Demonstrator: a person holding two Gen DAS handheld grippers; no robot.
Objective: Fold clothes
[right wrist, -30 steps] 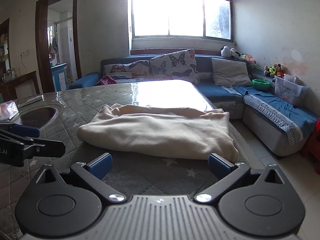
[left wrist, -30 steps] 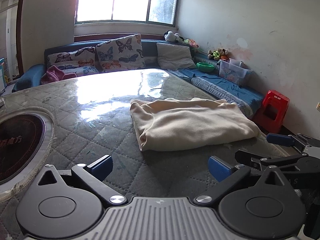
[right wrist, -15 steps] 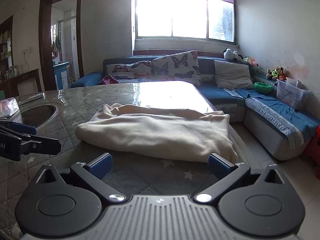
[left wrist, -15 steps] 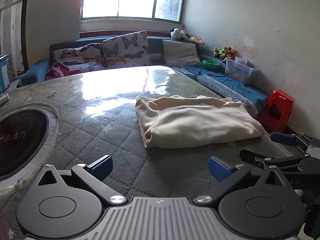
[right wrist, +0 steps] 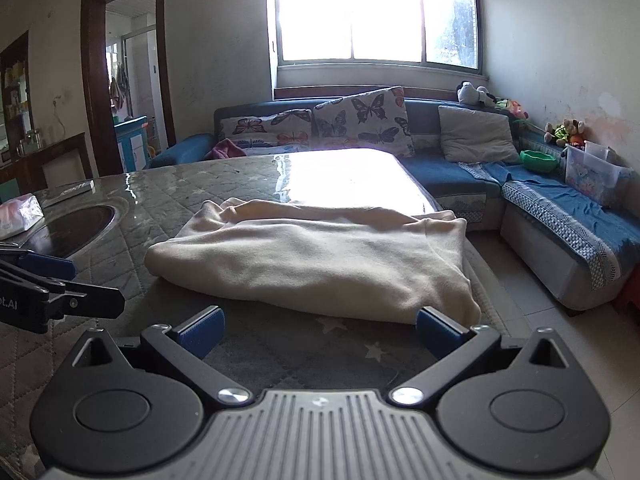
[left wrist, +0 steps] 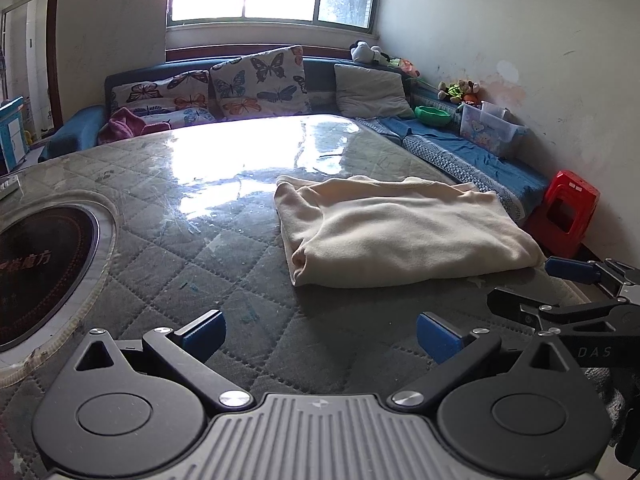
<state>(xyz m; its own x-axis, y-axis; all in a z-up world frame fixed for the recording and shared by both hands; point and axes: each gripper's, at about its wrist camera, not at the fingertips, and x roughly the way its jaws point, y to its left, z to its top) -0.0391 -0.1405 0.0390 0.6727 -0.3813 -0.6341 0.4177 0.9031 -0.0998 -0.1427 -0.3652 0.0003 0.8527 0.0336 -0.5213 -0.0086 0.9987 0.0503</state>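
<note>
Both grippers level, short of the folded cream garment (left wrist: 400,228).
I held left gripper (left wrist: 320,334) and right gripper (right wrist: 318,330) fingers wide apart, empty; bare quilted tabletop (left wrist: 192,248) lay leftward.

Left gripper (left wrist: 320,334): we hold it low and level, fingers spread wide with nothing between them.
Right gripper (right wrist: 318,330): we hold it low and level too, fingers just as wide and empty.
Relation: we keep the two side by side, close but apart, each showing at the edge of the other's view.
</note>
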